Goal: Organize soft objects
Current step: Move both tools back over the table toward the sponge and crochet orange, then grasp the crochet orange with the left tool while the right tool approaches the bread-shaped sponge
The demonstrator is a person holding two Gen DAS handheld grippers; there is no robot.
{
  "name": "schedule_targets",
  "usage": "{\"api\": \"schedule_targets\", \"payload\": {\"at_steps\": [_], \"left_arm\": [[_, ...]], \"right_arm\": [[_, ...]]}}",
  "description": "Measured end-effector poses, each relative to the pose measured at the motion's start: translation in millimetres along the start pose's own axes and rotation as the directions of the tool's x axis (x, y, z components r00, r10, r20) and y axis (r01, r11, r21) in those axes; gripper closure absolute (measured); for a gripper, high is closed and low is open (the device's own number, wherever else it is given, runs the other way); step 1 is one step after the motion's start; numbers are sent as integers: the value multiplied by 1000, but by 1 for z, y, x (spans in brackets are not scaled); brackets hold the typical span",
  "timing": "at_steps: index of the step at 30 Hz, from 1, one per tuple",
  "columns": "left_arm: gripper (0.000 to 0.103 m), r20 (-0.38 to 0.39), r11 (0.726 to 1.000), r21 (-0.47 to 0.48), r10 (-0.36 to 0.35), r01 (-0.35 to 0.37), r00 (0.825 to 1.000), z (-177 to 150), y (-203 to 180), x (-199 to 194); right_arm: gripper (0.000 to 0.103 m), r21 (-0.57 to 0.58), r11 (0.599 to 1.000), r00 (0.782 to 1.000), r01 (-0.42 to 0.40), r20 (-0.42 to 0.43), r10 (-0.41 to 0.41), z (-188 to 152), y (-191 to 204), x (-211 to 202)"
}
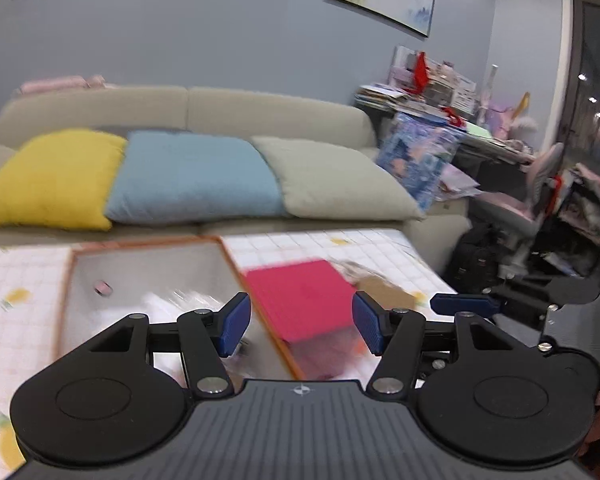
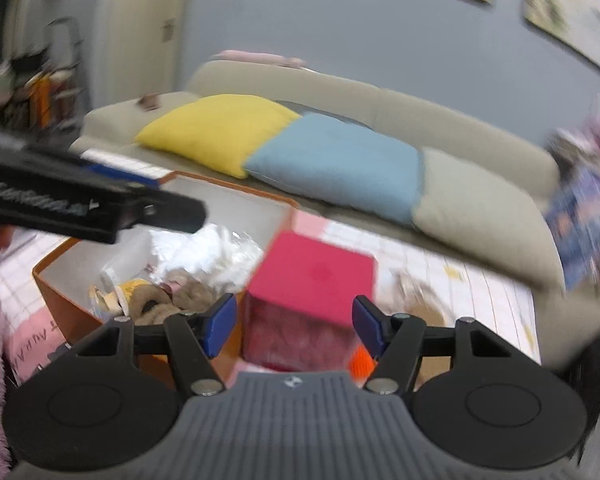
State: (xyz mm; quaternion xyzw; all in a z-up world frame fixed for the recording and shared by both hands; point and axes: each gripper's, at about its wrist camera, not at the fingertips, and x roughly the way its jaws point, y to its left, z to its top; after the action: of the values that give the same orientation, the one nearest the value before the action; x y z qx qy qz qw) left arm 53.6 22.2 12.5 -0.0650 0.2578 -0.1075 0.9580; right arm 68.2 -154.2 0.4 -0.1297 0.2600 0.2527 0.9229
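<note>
Both the left gripper [image 1: 300, 322] and right gripper [image 2: 294, 324] hang released and empty over the table [image 1: 360, 246], the soft toys [image 2: 172, 300] lying in the orange box [image 2: 66, 312] near its front wall beside the red box [image 2: 316, 276], so this looks a between-picks step, and next comes reaching for another soft piece.

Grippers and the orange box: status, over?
Left gripper open, empty. Right gripper open, empty. Orange box holds plush toys and plastic bags. Pink box beside it, nothing blocking.
</note>
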Motion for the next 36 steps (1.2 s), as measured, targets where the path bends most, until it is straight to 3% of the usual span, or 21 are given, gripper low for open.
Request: {"api": "schedule_targets", "payload": {"at_steps": [4,11,18,22,27,30,34,36], "left_arm": [[34,-62,998,21,-54,55,997,-14,-22,12],[34,-162,992,55,-100,110,982,-31,-51,36],[35,-206,989,87,-98,118,974,-31,-66,58],[35,-225,970,206,-79,126,971,-26,-83,76],[36,-253,912,386,-38,137,967,-20,-102,108],[36,-258,860,488,-18,146,966,-18,-112,127],[36,-287,763,622,10,178,958,-21,-127,153],[36,-334,707,674,30,216,942,-23,-132,168]], "right_arm": [[39,101,994,996,52,-74,-45,-27,-16,-6],[41,216,965,971,149,-216,-102,-57,-40,1],[45,328,921,959,209,-252,-128,-68,-71,5],[47,366,902,957,227,-258,-136,-71,-90,16],[47,336,908,957,250,-231,-177,-69,-114,30],[47,343,905,960,253,-208,-189,-70,-128,40],[47,346,900,958,267,-194,-210,-73,-141,58],[47,360,895,960,264,-188,-208,-77,-147,65]]}}
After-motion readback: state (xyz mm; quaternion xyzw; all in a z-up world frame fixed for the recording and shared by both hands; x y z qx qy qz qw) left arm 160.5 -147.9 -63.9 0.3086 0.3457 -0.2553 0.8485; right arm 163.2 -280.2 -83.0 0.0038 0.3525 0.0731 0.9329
